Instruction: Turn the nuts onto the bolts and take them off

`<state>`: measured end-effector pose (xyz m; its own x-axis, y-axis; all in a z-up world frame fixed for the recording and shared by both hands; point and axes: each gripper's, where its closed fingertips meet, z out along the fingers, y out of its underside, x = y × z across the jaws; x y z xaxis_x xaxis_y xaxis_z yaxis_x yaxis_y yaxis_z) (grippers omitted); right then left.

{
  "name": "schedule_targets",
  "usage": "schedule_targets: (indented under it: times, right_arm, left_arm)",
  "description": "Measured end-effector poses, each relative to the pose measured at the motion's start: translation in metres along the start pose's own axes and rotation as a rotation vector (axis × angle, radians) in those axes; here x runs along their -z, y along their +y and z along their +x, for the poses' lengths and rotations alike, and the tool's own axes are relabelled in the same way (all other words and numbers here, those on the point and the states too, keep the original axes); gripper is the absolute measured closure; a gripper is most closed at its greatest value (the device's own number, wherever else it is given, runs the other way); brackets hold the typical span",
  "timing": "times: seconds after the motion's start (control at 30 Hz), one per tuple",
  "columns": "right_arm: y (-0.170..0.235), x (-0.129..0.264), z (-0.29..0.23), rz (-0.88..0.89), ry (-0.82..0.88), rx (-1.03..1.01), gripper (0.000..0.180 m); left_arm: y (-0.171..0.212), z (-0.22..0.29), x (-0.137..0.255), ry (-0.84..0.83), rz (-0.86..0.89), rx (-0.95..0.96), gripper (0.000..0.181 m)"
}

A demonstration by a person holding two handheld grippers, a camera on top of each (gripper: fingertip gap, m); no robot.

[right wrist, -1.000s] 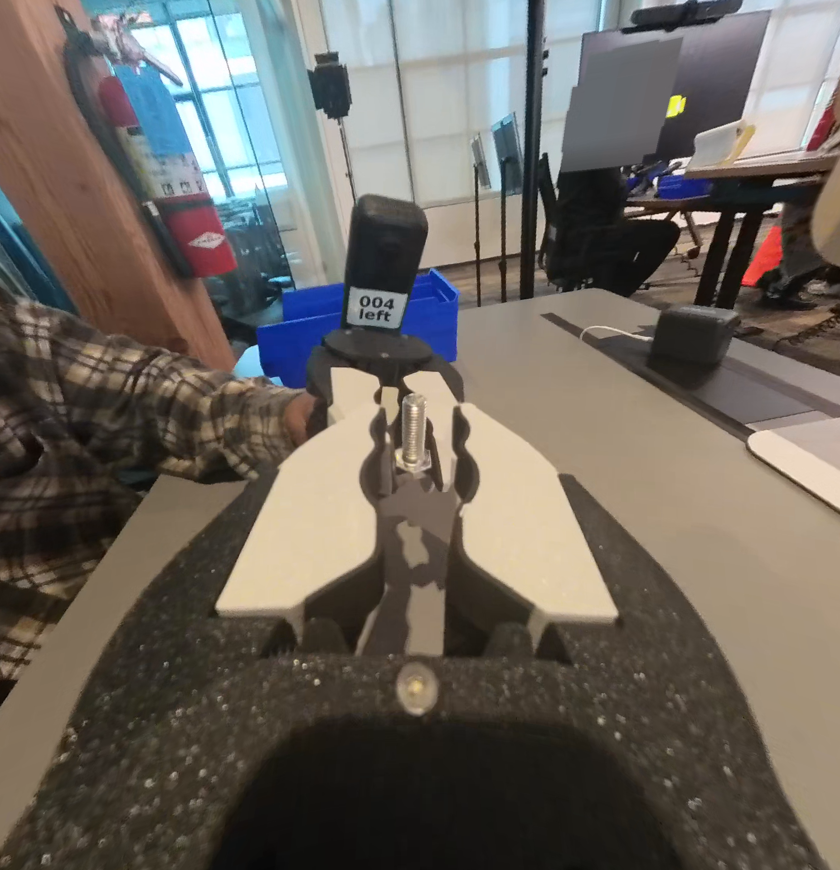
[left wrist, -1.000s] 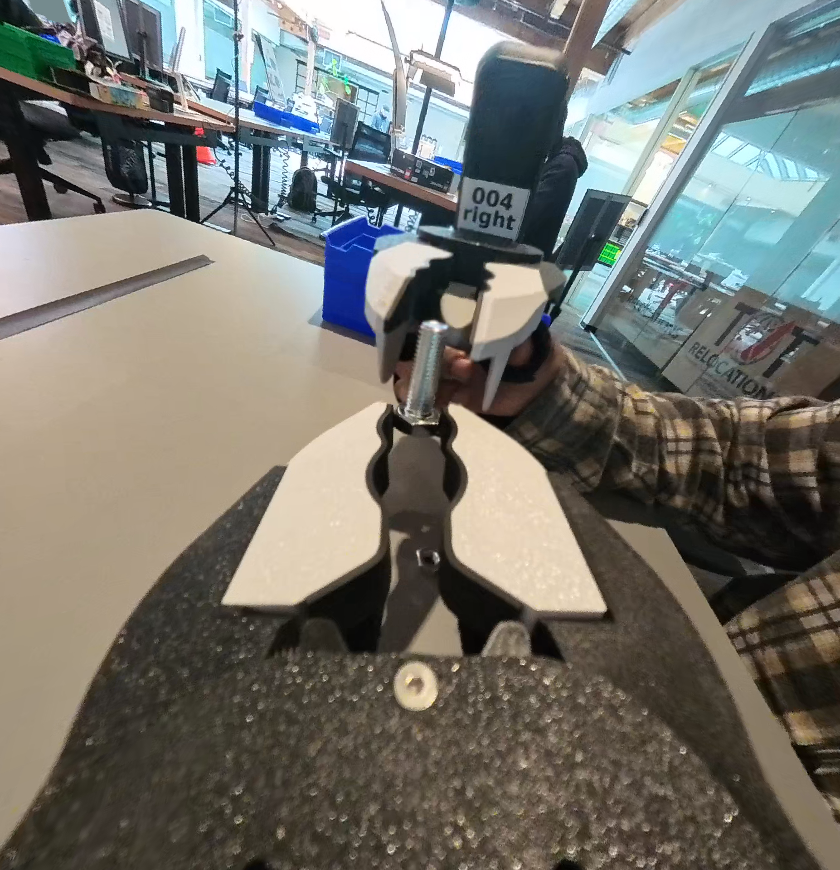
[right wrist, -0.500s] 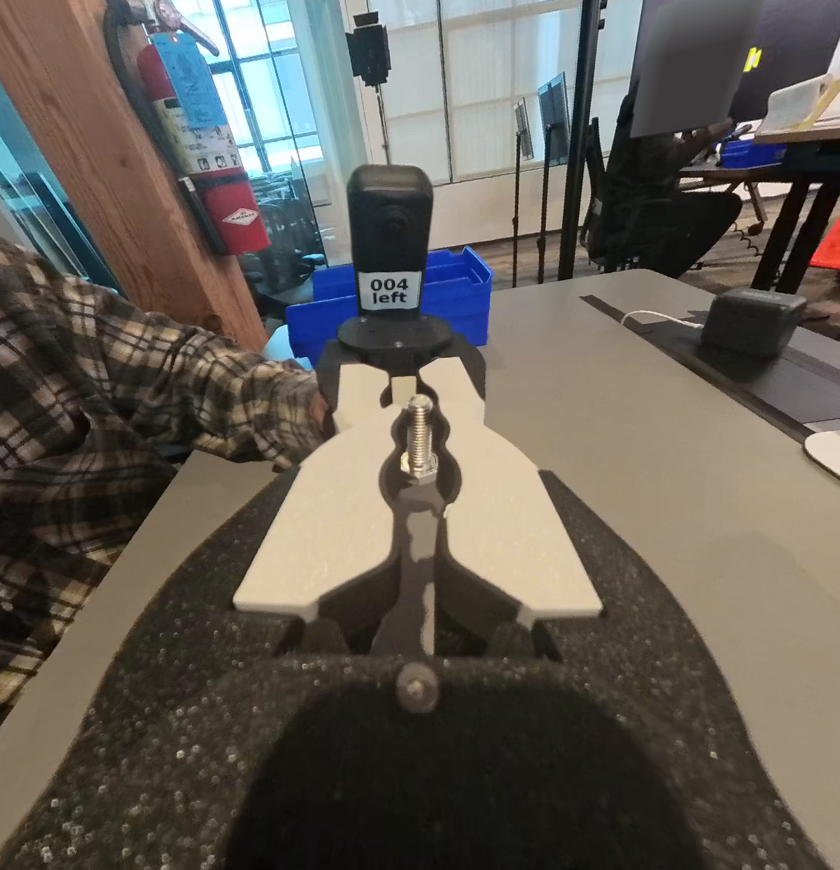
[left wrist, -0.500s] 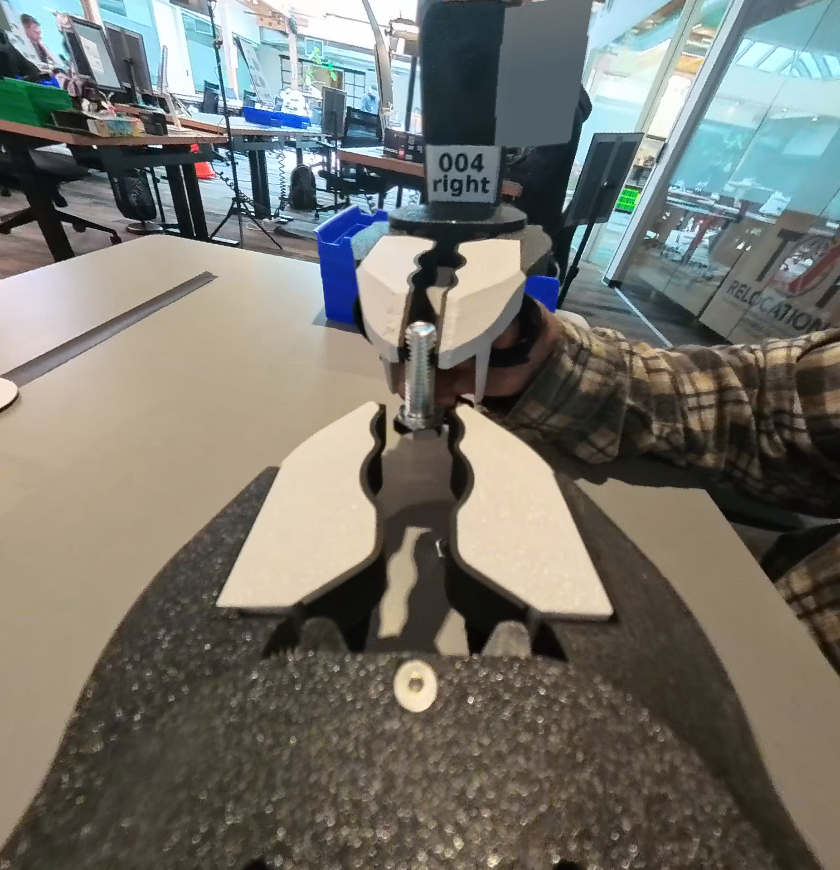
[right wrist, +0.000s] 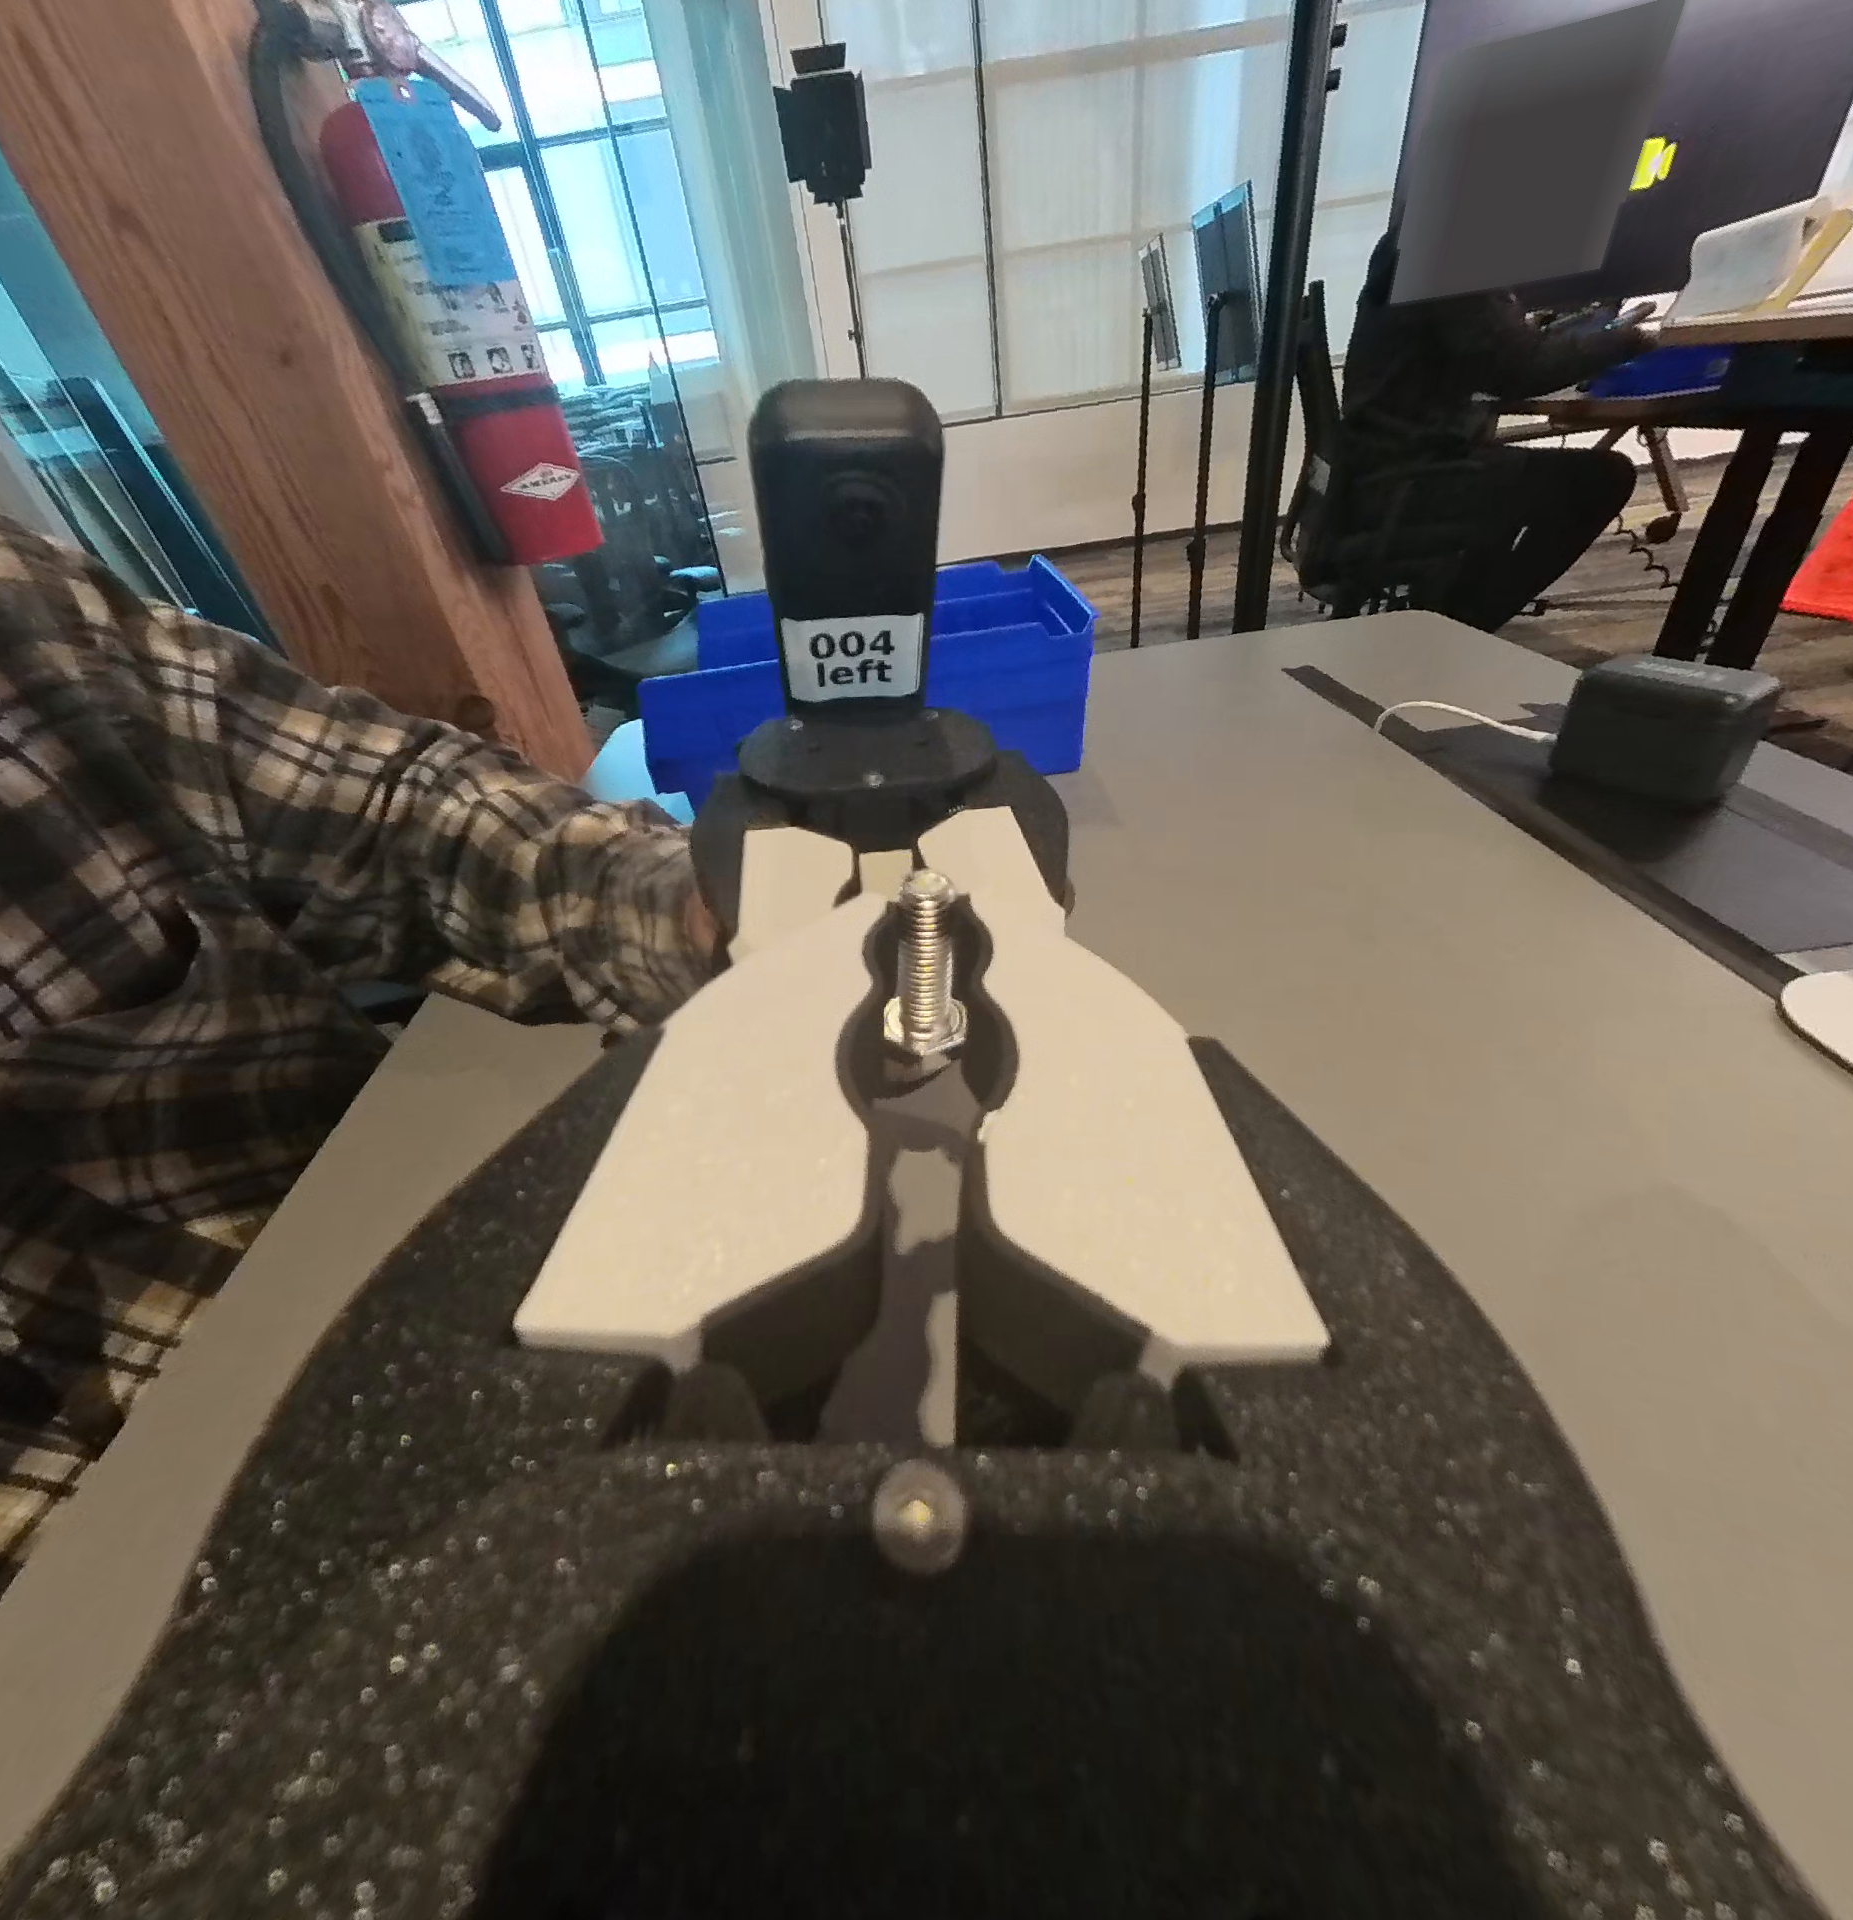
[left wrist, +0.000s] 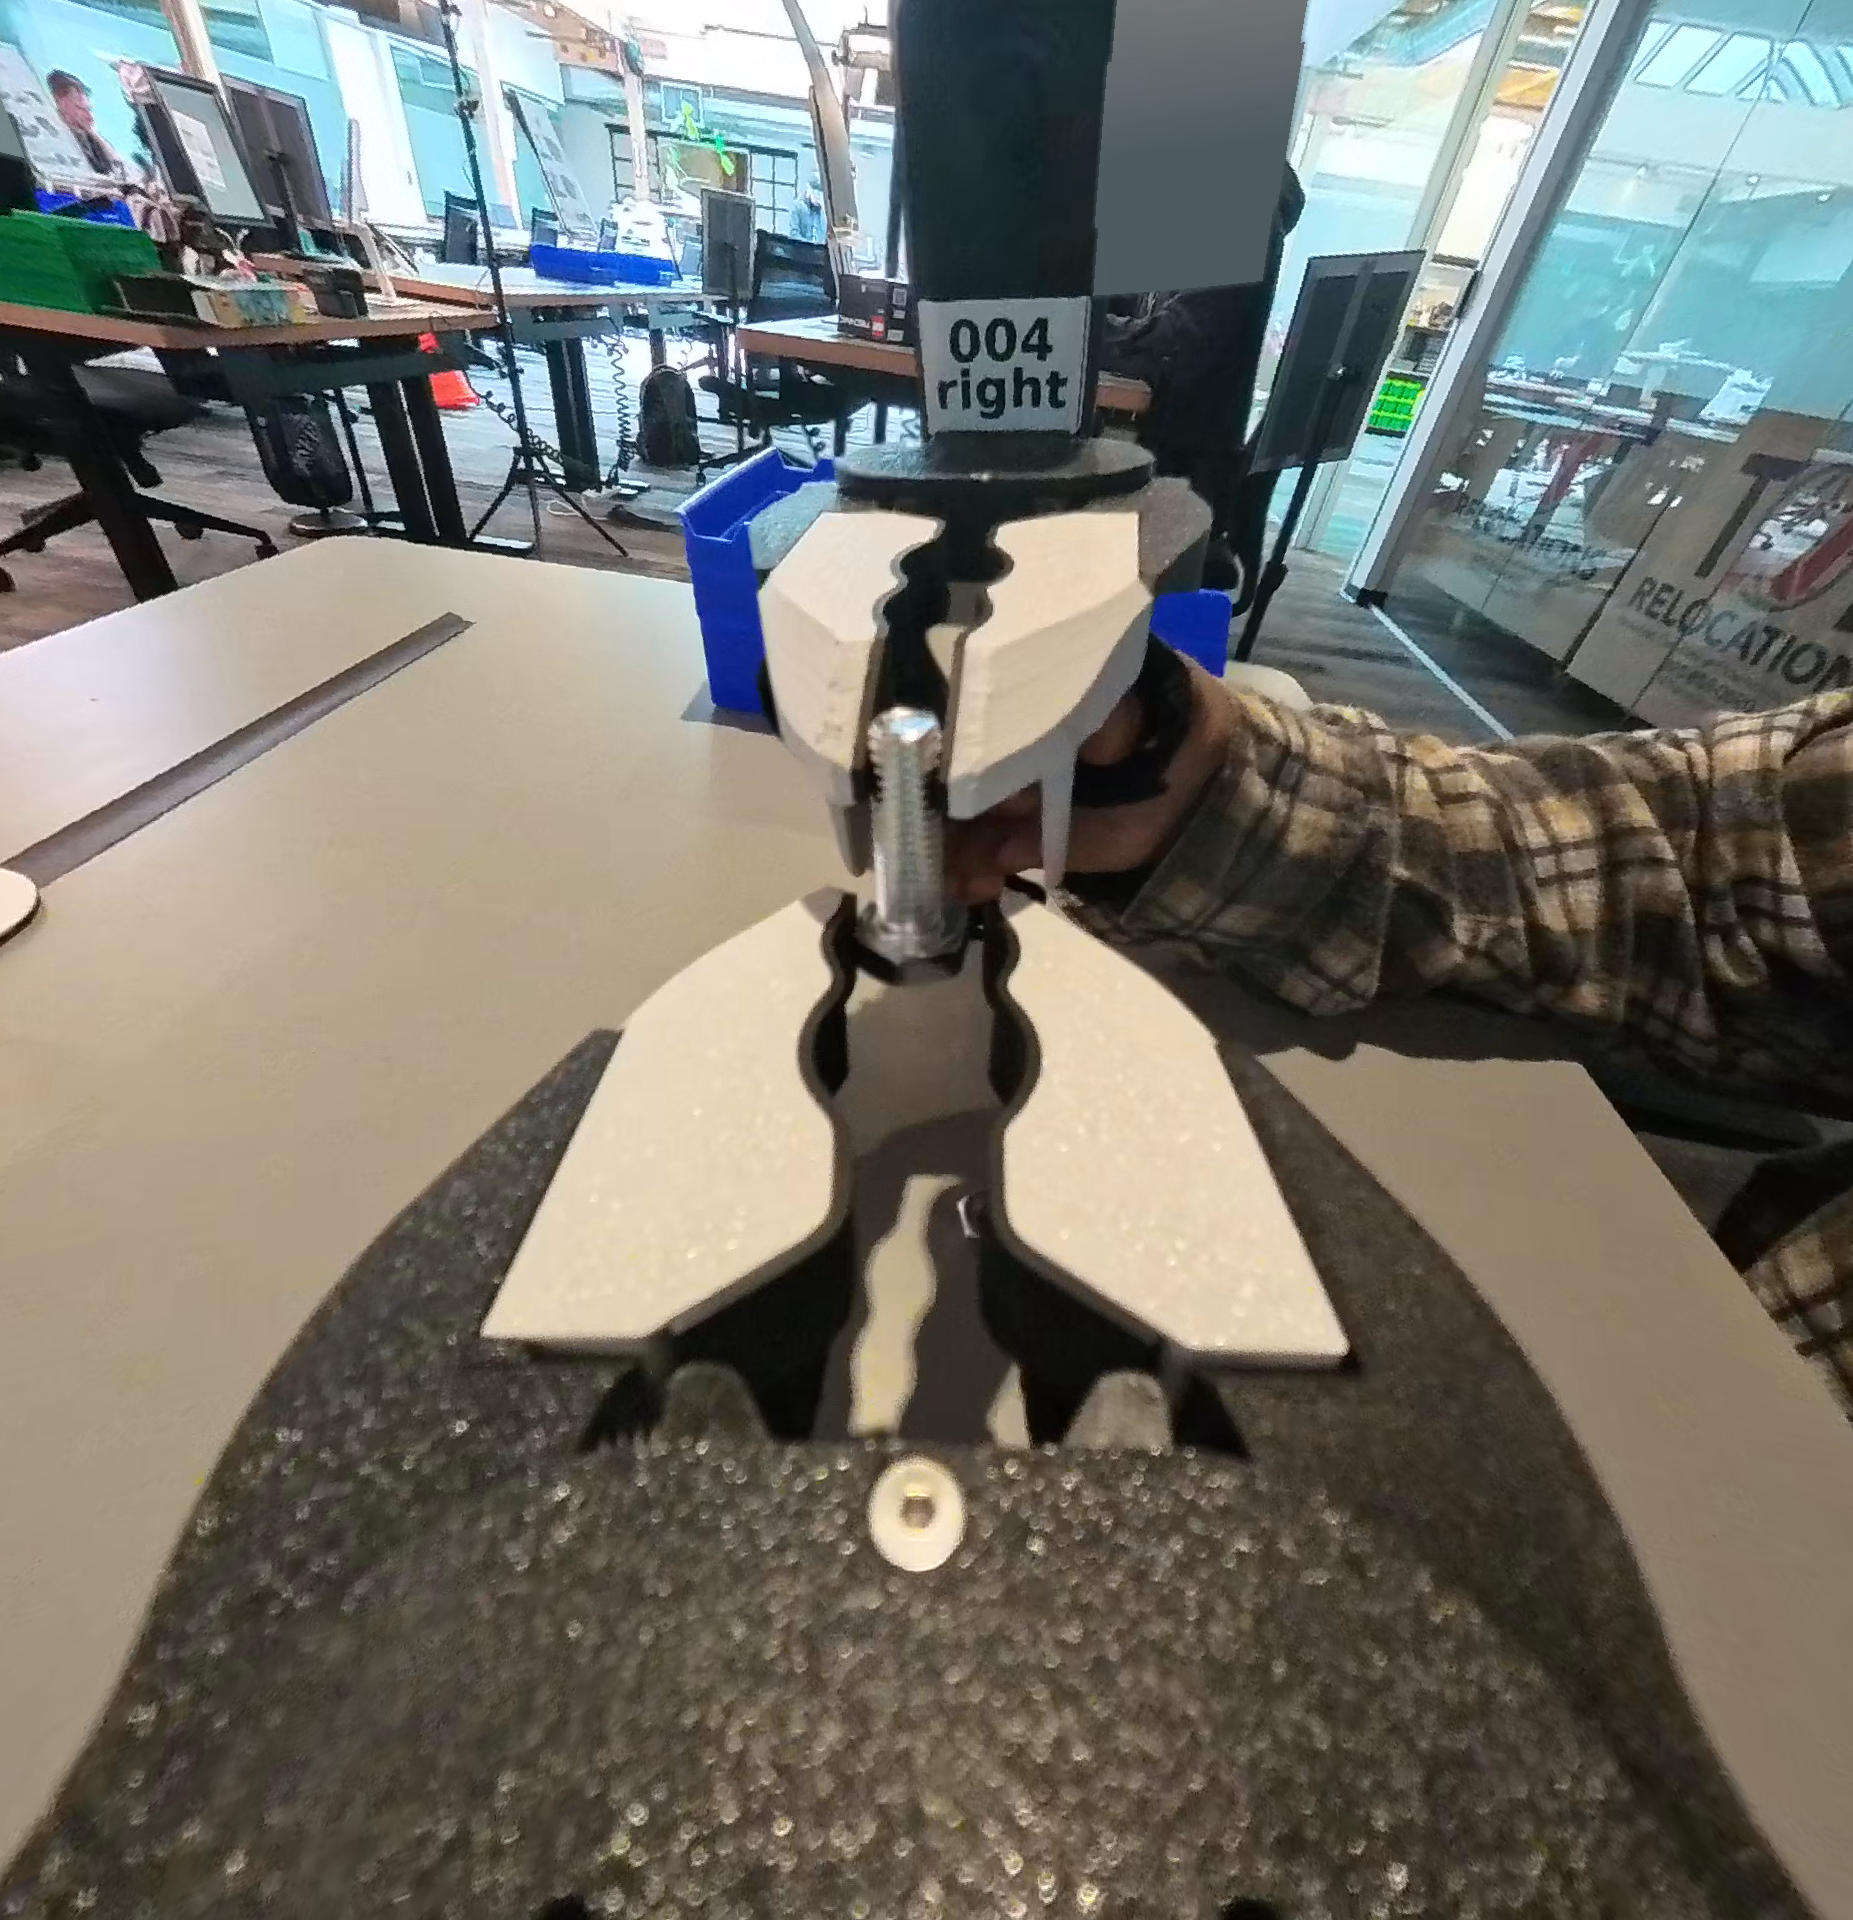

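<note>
A silver bolt point(left wrist: 904, 821) stands upright, threads up, above the grey table point(left wrist: 330, 935). My left gripper point(left wrist: 917, 920) is shut on the hex at its base, at the very fingertips. My right gripper point(left wrist: 948, 873) faces it from across, with its fingers around the shaft just above. In the right wrist view the bolt point(right wrist: 922, 956) rises from a hex nut point(right wrist: 922, 1027) seated in the notch between my right gripper's point(right wrist: 924, 925) closed fingers. The left gripper's fingers point(right wrist: 782, 883) show just behind. I cannot tell how far the nut sits above the bolt head.
A blue bin point(left wrist: 730, 603) stands at the table's far edge; it also shows in the right wrist view point(right wrist: 1015, 665). A grey box with a white cable point(right wrist: 1670, 727) sits on a dark strip. A white pad edge point(right wrist: 1836, 1023) lies nearby. Plaid sleeves point(left wrist: 1524, 883) reach in. My right fingertips sit around 4 cm from my left ones.
My right gripper went from open to closed around the nut and bolt, and straightened from a tilt to upright. The left gripper kept its hold on the bolt.
</note>
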<state>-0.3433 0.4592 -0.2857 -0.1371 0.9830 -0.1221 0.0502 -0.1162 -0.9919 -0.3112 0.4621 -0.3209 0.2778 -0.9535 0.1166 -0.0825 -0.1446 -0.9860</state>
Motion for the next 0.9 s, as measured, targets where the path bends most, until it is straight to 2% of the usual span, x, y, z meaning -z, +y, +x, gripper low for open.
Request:
schedule_targets:
  times: [0.53,0.63,0.9]
  right_arm:
    - [-0.0032,-0.0037,-0.0066,0.026,-0.023,0.017,0.171]
    - [-0.0016,-0.0045,-0.0072,0.009,-0.017,0.03,0.171]
    - [-0.0024,-0.0051,-0.0088,0.027,-0.029,0.05,0.171]
  left_arm:
    - [0.0029,0.0017,-0.0038,-0.021,-0.03,-0.039,0.158]
    - [0.0005,0.0037,-0.004,-0.02,-0.017,-0.045,0.164]
    - [0.0003,0.0033,-0.0036,-0.037,-0.024,-0.067,0.165]
